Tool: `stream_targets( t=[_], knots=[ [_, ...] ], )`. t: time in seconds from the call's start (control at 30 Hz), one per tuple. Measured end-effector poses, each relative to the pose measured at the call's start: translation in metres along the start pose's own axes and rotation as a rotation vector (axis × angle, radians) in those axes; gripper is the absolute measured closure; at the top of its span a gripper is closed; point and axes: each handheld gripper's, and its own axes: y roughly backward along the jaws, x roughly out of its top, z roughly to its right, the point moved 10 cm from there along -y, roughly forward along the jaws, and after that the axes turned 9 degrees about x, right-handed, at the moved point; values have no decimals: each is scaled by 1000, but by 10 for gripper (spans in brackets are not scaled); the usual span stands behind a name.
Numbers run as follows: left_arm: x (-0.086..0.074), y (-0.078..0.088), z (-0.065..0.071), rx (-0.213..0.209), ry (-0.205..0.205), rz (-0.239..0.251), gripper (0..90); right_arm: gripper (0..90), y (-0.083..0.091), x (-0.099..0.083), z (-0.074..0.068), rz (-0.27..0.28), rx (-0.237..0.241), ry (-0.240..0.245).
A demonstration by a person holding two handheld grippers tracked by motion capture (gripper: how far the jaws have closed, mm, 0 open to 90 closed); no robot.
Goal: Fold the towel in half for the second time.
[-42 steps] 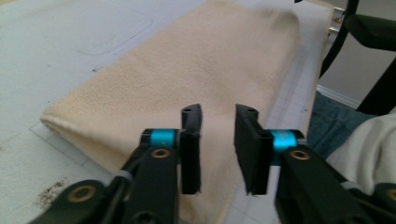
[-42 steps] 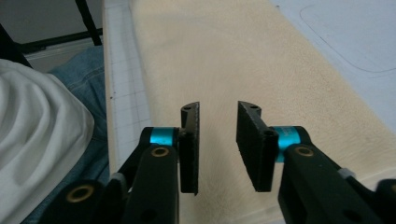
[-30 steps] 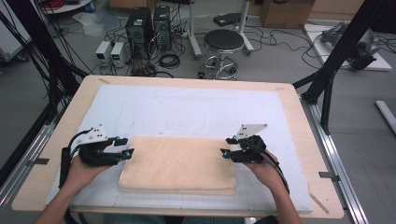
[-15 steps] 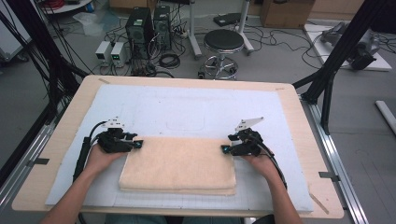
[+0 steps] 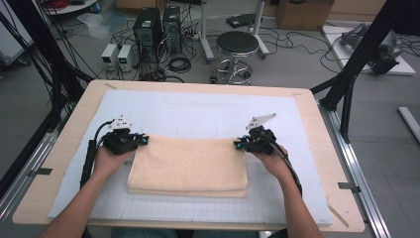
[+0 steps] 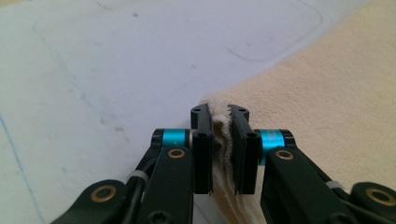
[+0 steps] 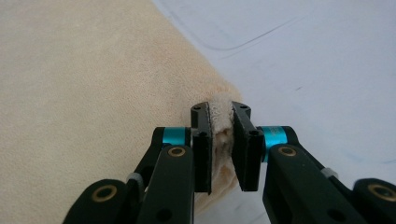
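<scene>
Both grippers black w/ cyan bands & brass-coloured pivot screws. Left gripper (image 5: 144, 141): grey 3-corner plate on top, thick black cable along forearm. Right gripper (image 5: 238, 145): same plate, thinner black cable. Forearms bare, no sleeves.

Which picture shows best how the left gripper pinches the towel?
The left gripper view: its left gripper is shut on the towel corner, close up. The high view shows it small at the towel's far left corner; the right gripper view shows the other corner.
</scene>
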Motion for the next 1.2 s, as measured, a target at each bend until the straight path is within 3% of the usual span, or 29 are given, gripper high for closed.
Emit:
stream_targets(
  t=[0.03,0.07,0.1,0.13,0.17,0.2,0.23,0.27,0.3,0.33,0.37,0.4,0.5,0.57,0.63,0.67,0.73,0.77,0.8,0.83,0.87,0.9,0.93,1.1,1.2],
  knots=[
    [0,0,0,0,0,0,805,801,0,0,0,0,0,0],
    [6,-3,-3,7,12,8,805,801,2,10,12,12,-21,-12],
    [11,-5,-7,12,24,10,805,801,2,10,12,12,-21,-12],
    [16,-8,-10,21,33,14,806,801,3,20,23,11,-42,-13],
    [21,-11,-12,32,37,23,806,801,3,20,23,11,-42,-13],
    [31,-16,-18,54,34,26,807,801,5,29,34,11,-65,-16],
    [31,-16,-18,54,34,26,807,801,5,29,34,11,-65,-16],
    [43,-20,-23,75,50,45,807,801,5,37,46,6,-94,-20],
    [43,-20,-23,75,50,45,807,801,5,37,46,6,-94,-20],
    [49,-22,-25,77,58,47,805,796,4,44,58,8,-124,-25],
    [53,-25,-28,87,60,59,805,796,4,44,58,8,-124,-25],
    [55,-30,-32,108,57,29,756,712,2,46,71,31,-144,-62],
    [52,-32,-34,121,42,4,642,646,-2,41,75,16,-144,-88],
    [49,-28,-33,93,50,1,618,604,-3,37,71,8,-124,-90],
    [44,-23,-34,92,35,5,596,582,-2,34,64,14,-122,-59],
    [42,-20,-33,80,48,14,561,570,1,28,58,16,-113,-53],
    [34,-9,-26,33,34,5,527,564,5,22,51,19,-112,-40],
    [34,-9,-26,33,34,5,525,564,5,22,51,19,-112,-40],
    [30,1,-19,9,17,35,526,554,8,15,43,25,-102,-28],
    [30,1,-19,9,17,35,526,554,8,15,43,25,-102,-28],
    [23,9,-12,-11,7,43,526,553,12,10,33,40,-94,-16],
    [23,9,-12,-11,7,43,526,553,12,10,33,40,-94,-16],
    [14,16,-6,-27,-15,46,526,550,16,6,22,47,-83,12],
    [-4,27,9,-66,-43,41,514,544,21,1,2,66,-52,45],
    [-15,36,26,-106,-80,39,508,511,20,-4,-19,16,16,63]
  ],
)
